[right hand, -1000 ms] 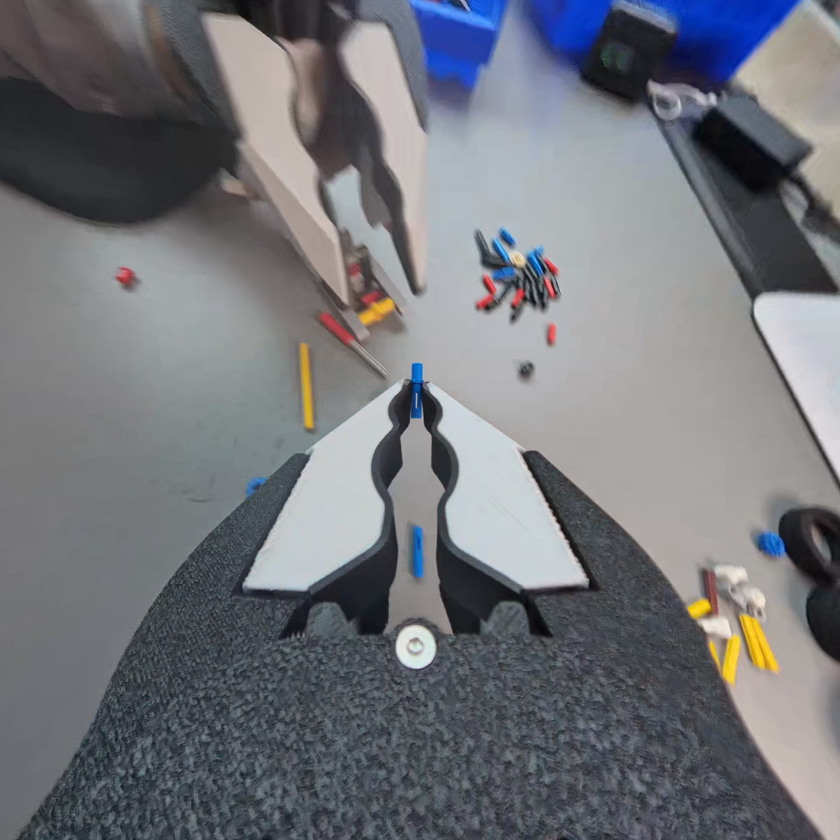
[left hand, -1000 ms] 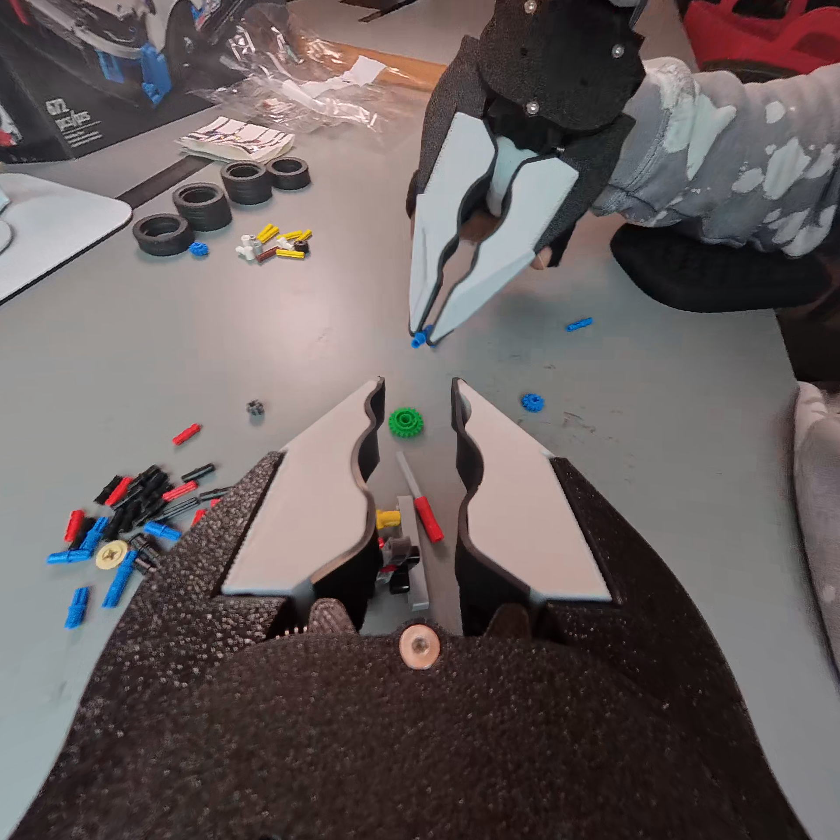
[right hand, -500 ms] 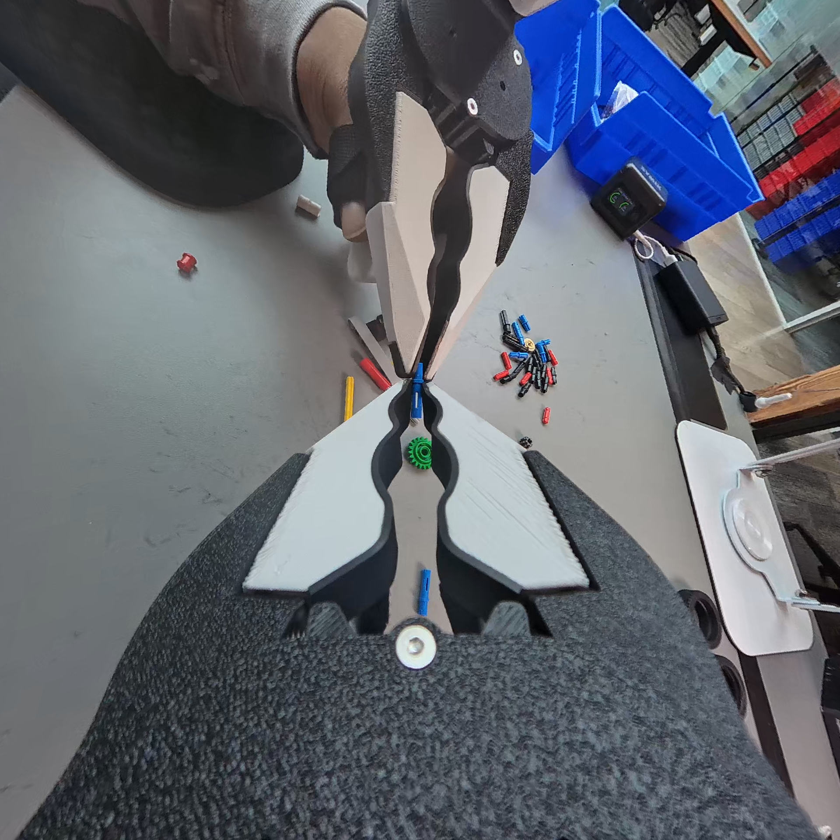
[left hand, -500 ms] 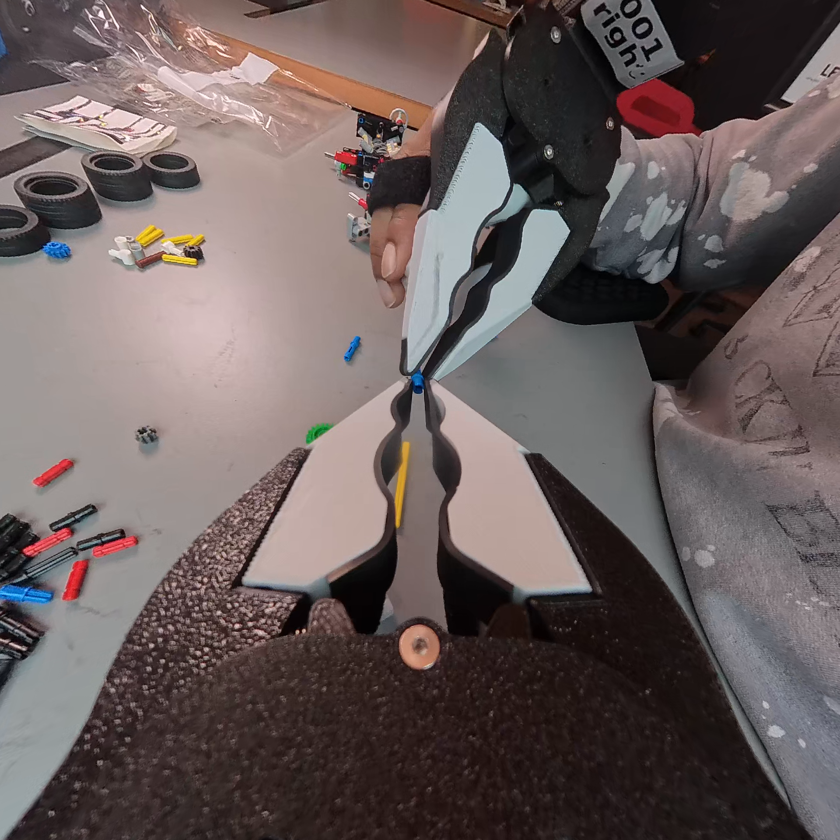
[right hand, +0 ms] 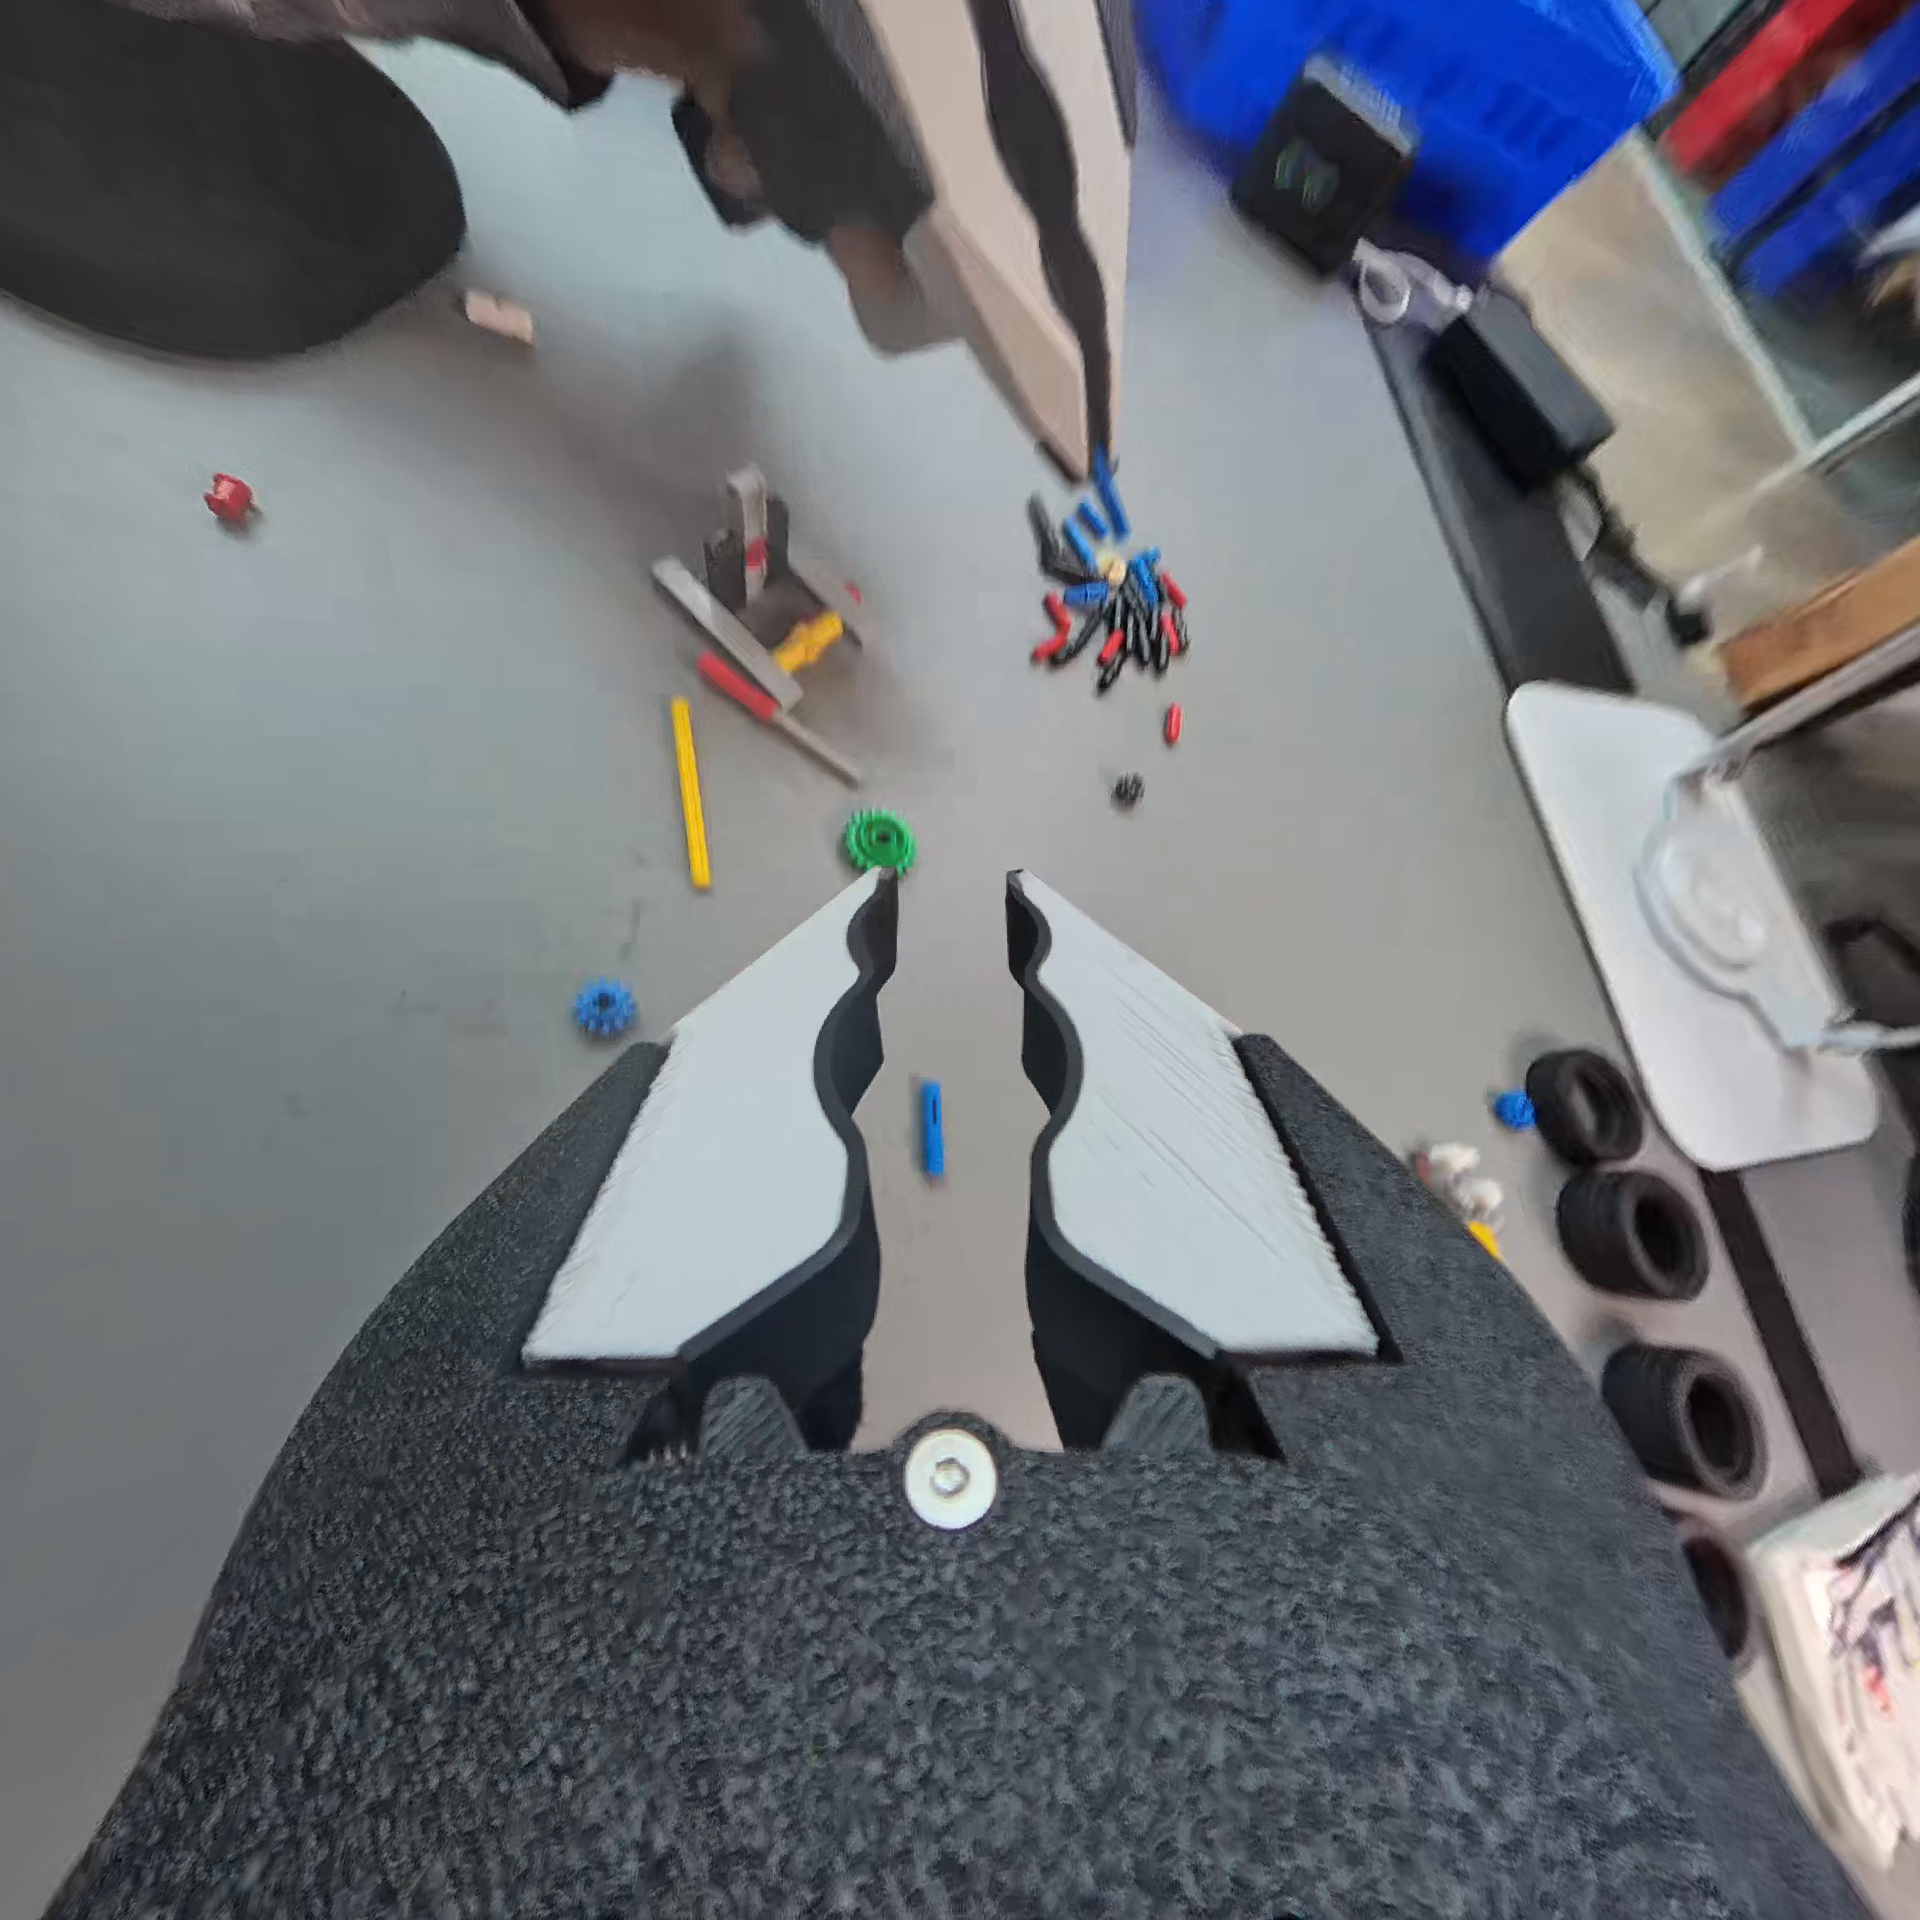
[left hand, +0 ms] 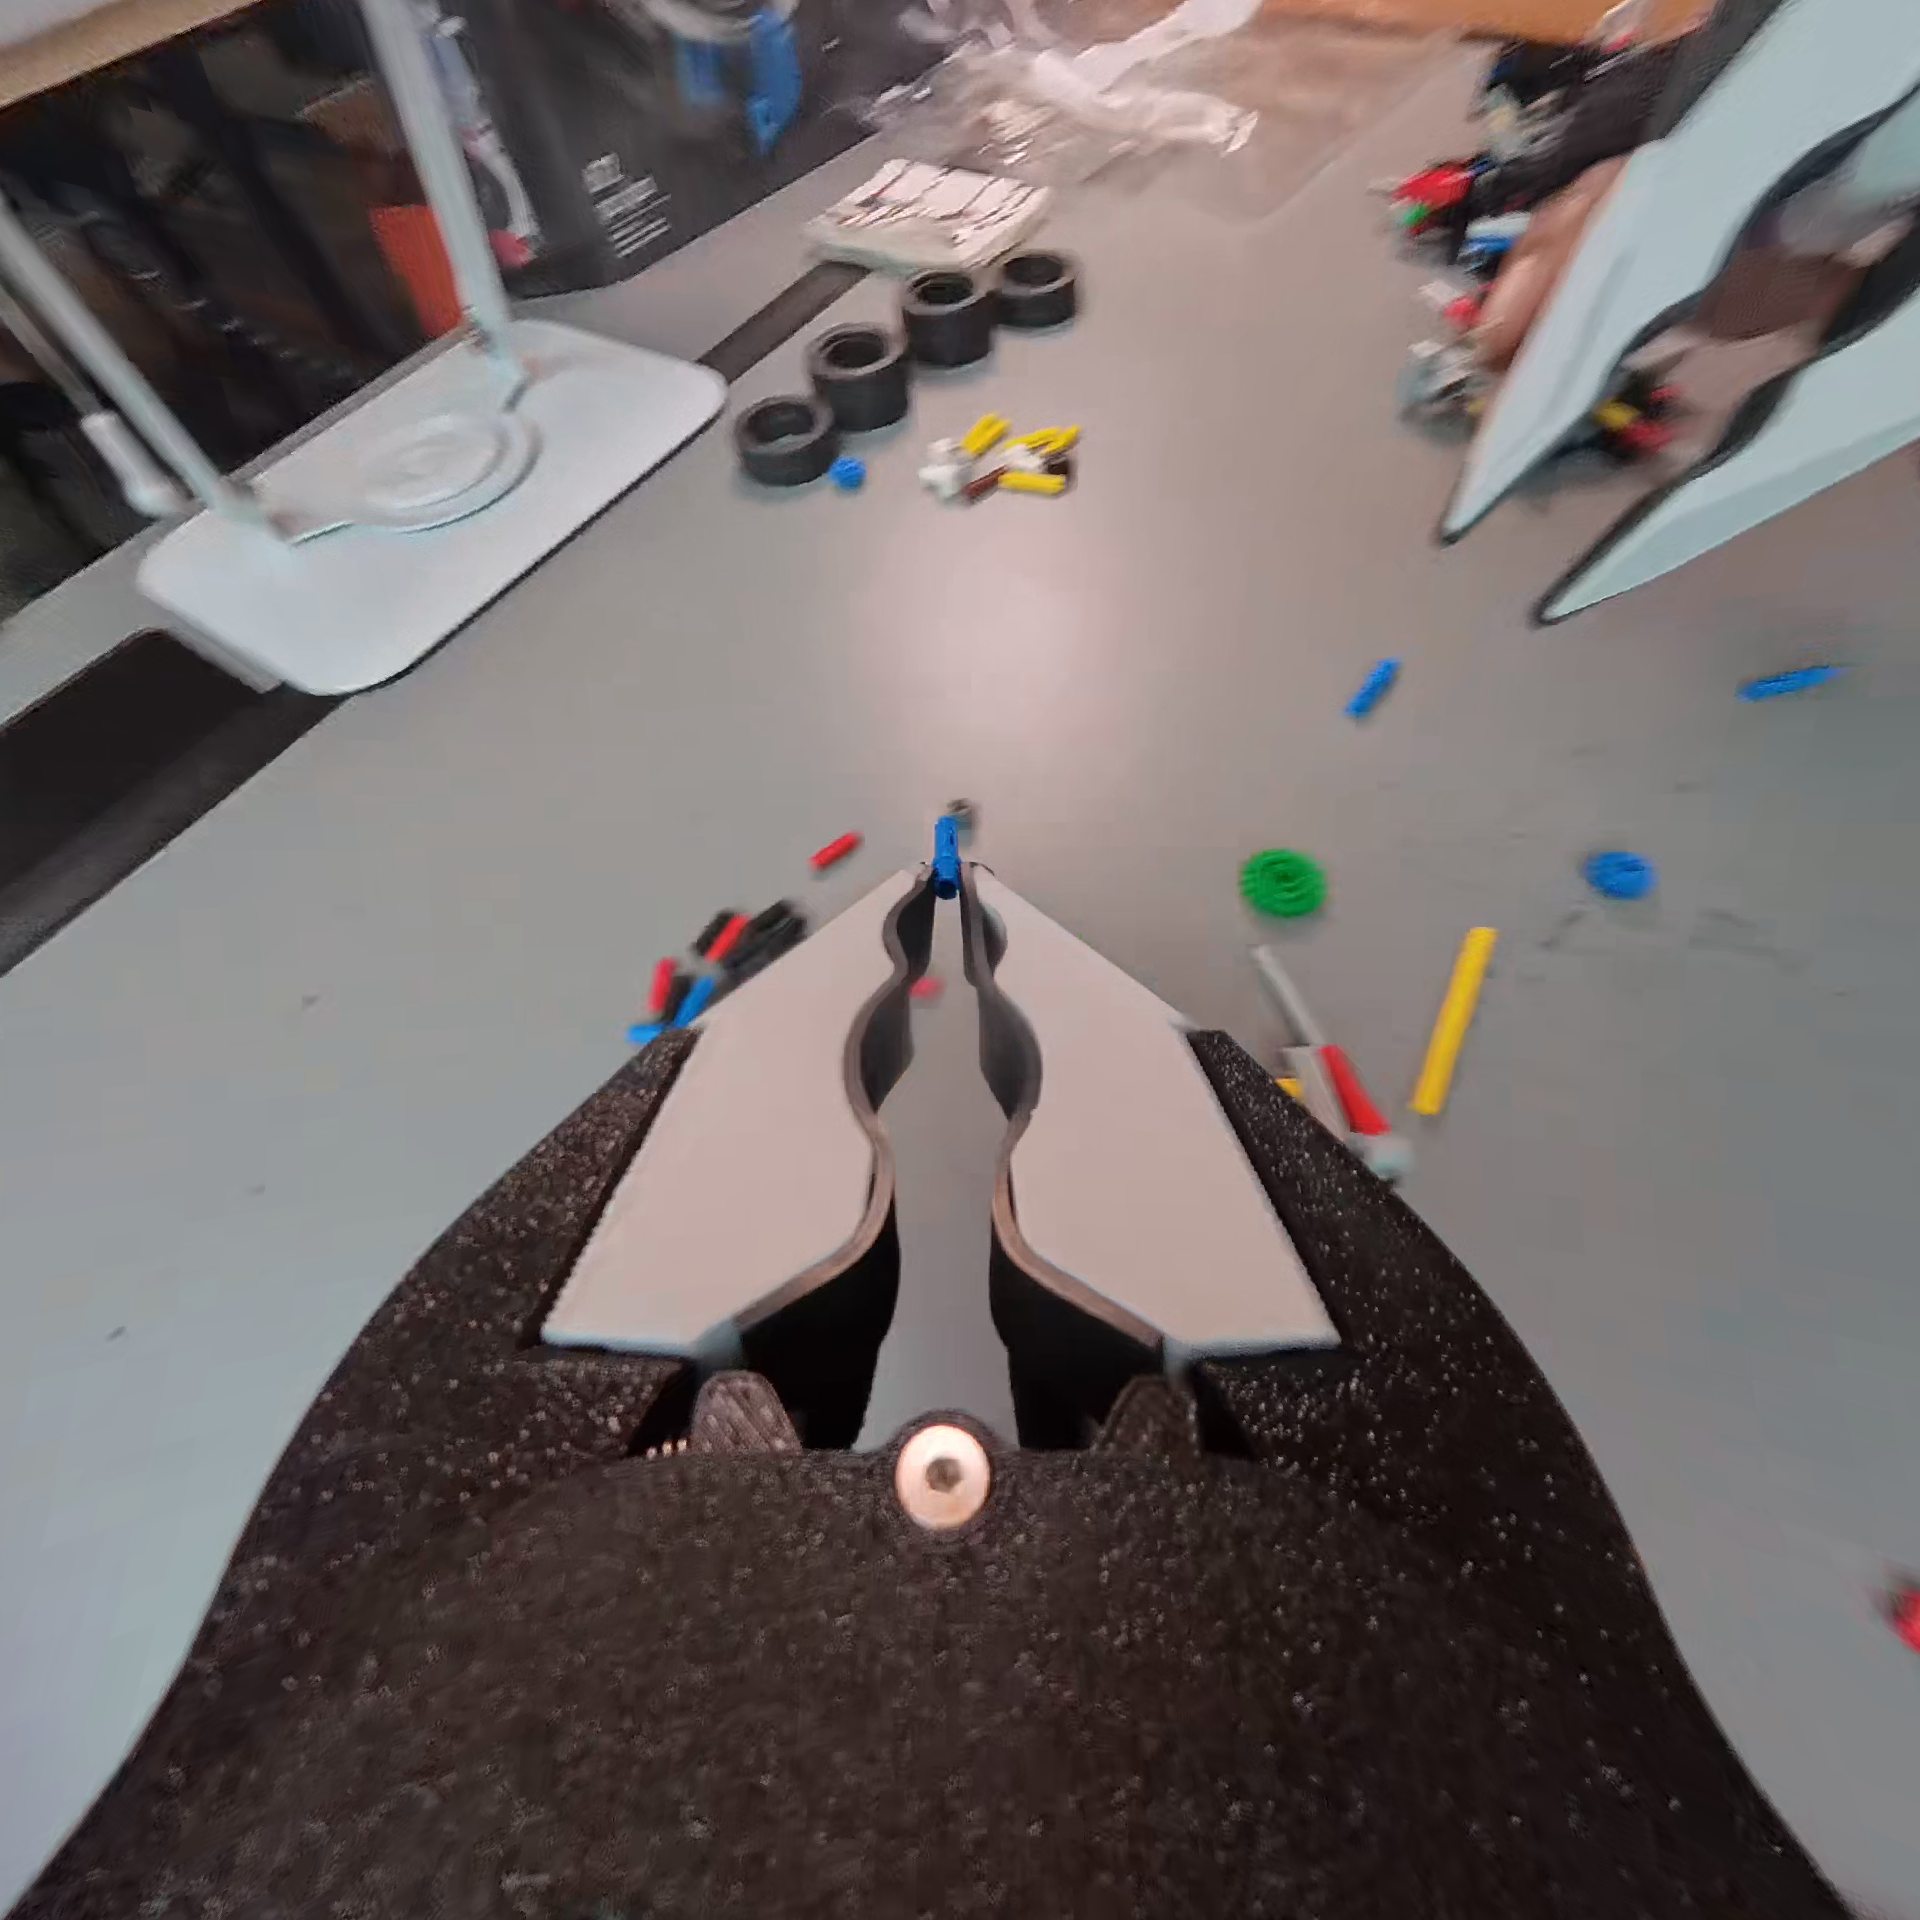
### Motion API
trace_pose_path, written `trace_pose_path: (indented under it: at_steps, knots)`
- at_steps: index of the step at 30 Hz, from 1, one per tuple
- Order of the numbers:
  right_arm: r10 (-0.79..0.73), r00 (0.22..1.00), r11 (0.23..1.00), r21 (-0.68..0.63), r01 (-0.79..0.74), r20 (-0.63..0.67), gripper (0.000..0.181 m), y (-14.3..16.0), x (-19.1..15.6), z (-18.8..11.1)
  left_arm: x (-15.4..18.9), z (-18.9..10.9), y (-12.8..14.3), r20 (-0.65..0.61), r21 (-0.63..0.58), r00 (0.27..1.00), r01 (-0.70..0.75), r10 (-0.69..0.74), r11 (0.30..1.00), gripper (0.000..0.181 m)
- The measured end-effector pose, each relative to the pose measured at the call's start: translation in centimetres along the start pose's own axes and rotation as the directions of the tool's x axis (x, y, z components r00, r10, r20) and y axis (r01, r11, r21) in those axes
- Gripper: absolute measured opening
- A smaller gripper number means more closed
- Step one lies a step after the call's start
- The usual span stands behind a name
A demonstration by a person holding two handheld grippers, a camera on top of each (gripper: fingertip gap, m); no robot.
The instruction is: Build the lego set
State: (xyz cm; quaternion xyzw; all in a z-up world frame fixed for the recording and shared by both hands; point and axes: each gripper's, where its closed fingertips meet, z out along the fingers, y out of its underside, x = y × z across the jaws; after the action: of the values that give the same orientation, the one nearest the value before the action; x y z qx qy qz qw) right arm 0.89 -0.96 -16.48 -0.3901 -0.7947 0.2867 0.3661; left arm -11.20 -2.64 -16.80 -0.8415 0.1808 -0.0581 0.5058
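My left gripper (left hand: 948, 878) is shut on a small blue pin (left hand: 945, 857) that sticks out past its tips, held above the grey table (left hand: 935, 644). In the right wrist view the left gripper (right hand: 1089, 452) hangs over the pin pile with the blue pin (right hand: 1103, 480) at its tip. My right gripper (right hand: 948, 883) is open and empty, above the table near a green gear (right hand: 879, 840). It also shows open at the upper right of the left wrist view (left hand: 1494, 577). A part-built grey assembly (right hand: 758, 592) lies on the table.
A pile of black, red and blue pins (right hand: 1117, 603), a yellow axle (right hand: 690, 790), a blue gear (right hand: 604, 1006), a loose blue pin (right hand: 932, 1127) and a red piece (right hand: 231, 497) lie about. Black tyres (left hand: 904, 353) and a white lamp base (left hand: 436, 488) stand farther back. The right tips stand about 8 cm off the green gear (right hand: 879, 840). Look for it in the left wrist view (left hand: 1279, 884) too.
The blue pin passed from the right gripper to the left one. The right gripper opened and drew back. The left gripper swung away to the left with the pin.
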Motion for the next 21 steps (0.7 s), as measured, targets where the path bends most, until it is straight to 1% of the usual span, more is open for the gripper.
trace_pose_path:
  at_steps: [1, 3, 5, 8, 9, 11, 12, 13, 14, 16, 17, 19, 21]
  knots:
    - [0.05, 0.998, 0.997, -0.061, -0.048, 0.027, 0.023, 1.6, 0.0, -0.3, -1.9, 0.0, 0.9, 0.061, -0.03, 0.998, 0.011, -0.009, 0.999, 0.004]
    - [0.116, 0.991, 0.981, -0.165, -0.103, 0.07, 0.028, 4.4, -0.4, -0.6, -4.3, 0.4, 2.8, 0.109, -0.099, 0.992, 0.07, -0.059, 0.993, 0.004]
    - [0.157, 0.986, 0.971, -0.194, -0.142, 0.061, 0.027, 5.3, -0.3, -0.2, -5.7, 1.1, 4.1, 0.145, -0.141, 0.985, 0.115, -0.094, 0.983, 0.004]
    - [0.207, 0.974, 0.945, -0.276, -0.176, 0.088, 0.027, 6.6, -0.6, 0.6, -6.1, 1.9, 5.5, 0.157, -0.207, 0.983, 0.131, -0.099, 0.97, 0.005]
    - [0.214, 0.973, 0.937, -0.3, -0.178, 0.091, 0.025, 7.1, -0.6, 0.8, -6.1, 2.1, 5.8, 0.16, -0.216, 0.982, 0.133, -0.099, 0.967, 0.006]
    - [0.242, 0.967, 0.917, -0.346, -0.201, 0.081, 0.019, 8.2, -0.3, 1.2, -5.9, 2.2, 6.4, 0.157, -0.24, 0.982, 0.141, -0.105, 0.96, 0.021]
    - [0.263, 0.961, 0.906, -0.363, -0.215, 0.088, 0.016, 8.6, -0.4, 1.4, -5.9, 2.2, 6.3, 0.157, -0.232, 0.982, 0.14, -0.105, 0.963, 0.026]
    - [0.296, 0.949, 0.902, -0.359, -0.241, 0.107, 0.008, 8.5, -0.7, 1.4, -5.8, 2.1, 5.9, 0.153, -0.212, 0.983, 0.133, -0.101, 0.968, 0.028]
    - [0.312, 0.943, 0.897, -0.364, -0.252, 0.114, 0.004, 8.5, -0.9, 1.4, -5.5, 1.9, 5.4, 0.142, -0.189, 0.985, 0.123, -0.097, 0.974, 0.03]
    - [0.268, 0.958, 0.911, -0.353, -0.216, 0.105, 0.004, 8.4, -0.8, 1.5, -4.0, 1.5, 3.5, 0.079, -0.125, 0.993, 0.099, -0.089, 0.987, 0.03]
    - [0.243, 0.966, 0.924, -0.324, -0.201, 0.093, 0.004, 7.9, -0.6, 1.7, -2.5, 1.4, 2.4, 0.006, -0.089, 0.996, 0.085, -0.084, 0.992, 0.029]
    - [0.198, 0.975, 0.964, -0.201, -0.175, 0.097, 0.004, 5.3, -0.7, 2.2, 1.4, 1.0, 0.4, -0.177, -0.03, 0.982, 0.068, -0.073, 0.997, 0.027]
    - [0.125, 0.988, 0.99, -0.074, -0.118, 0.093, 0.004, 2.3, -1.1, 2.5, 5.2, 0.6, -0.8, -0.328, -0.001, 0.943, 0.051, -0.048, 0.999, 0.025]
